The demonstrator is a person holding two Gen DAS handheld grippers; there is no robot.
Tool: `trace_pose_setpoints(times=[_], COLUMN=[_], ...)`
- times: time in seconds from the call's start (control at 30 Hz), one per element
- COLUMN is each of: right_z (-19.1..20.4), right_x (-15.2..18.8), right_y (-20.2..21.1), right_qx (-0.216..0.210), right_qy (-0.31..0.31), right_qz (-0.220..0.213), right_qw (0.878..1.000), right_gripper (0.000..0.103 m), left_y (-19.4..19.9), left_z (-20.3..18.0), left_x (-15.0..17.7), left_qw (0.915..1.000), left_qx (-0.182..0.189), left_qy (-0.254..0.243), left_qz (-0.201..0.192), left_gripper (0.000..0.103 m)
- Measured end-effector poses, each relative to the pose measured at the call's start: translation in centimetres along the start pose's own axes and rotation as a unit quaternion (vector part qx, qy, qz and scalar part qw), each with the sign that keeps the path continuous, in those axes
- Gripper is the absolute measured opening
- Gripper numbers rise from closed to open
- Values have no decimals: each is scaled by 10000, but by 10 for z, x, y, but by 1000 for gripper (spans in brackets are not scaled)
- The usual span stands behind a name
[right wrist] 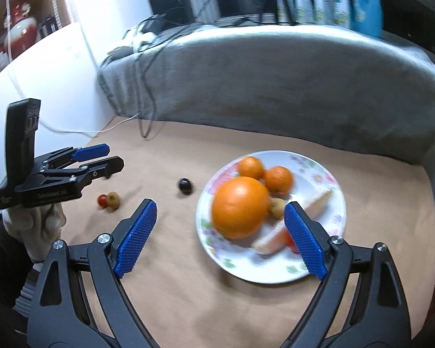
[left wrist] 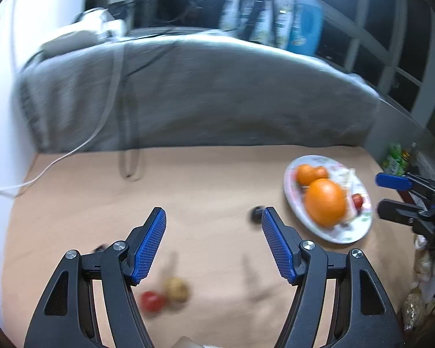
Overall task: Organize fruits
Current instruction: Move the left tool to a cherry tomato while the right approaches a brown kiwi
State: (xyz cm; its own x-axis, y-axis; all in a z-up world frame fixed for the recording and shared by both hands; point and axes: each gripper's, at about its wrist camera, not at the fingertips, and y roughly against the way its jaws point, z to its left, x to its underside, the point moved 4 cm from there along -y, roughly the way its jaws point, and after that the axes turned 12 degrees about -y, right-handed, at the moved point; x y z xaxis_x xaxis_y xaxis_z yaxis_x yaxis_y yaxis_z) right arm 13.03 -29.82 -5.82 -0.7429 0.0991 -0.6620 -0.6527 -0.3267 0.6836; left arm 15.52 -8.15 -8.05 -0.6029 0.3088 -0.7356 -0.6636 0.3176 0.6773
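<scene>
— Looking along my left gripper, what are you seeing?

— Its jaws are standing apart with nothing between them; a cherry tomato and a small brownish kiwi are lying touching on the tan table, just beyond the left finger; a dark grape is sitting by the right fingertip.

— And my right gripper?

— I am holding it wide open and empty above the near rim of the floral plate; the plate is carrying a big orange, two small tangerines, another kiwi and pale fruit wedges; a gloved hand is gripping the left tool.
</scene>
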Motion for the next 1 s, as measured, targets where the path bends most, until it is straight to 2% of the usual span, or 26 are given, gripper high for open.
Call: trace_pose_setpoints(times=[0.23,0.57,0.7,0.77,0.83,0.97,1.0], right_z=[43,83,96,104,111,122,124], right_x=[-1,6,14,19,23,32,34], right_y=[-25,-71,-87,-94,-101,-117,-121], right_qx=[-316,-708,-763,-865,-908,-1067,-1106], right_qy=[416,647,748,804,855,826,802], right_qz=[153,637,798,926,1038,1354,1438], right_qw=[9985,9933,9911,9887,9867,9816,9801], right_gripper=[92,92,91,85,79,61,59], left_y=[10,12,9,8,6,4,3], left_z=[51,62,64,63,62,55,52], left_x=[33,71,80,84,88,93,93], left_qw=[9983,9976,9975,9975,9975,9974,9975], left_qx=[-342,-363,-265,-209,-133,87,133], left_qy=[442,499,509,505,504,464,435], left_qz=[164,328,418,445,472,549,550], left_gripper=[68,68,57,48,45,39,38])
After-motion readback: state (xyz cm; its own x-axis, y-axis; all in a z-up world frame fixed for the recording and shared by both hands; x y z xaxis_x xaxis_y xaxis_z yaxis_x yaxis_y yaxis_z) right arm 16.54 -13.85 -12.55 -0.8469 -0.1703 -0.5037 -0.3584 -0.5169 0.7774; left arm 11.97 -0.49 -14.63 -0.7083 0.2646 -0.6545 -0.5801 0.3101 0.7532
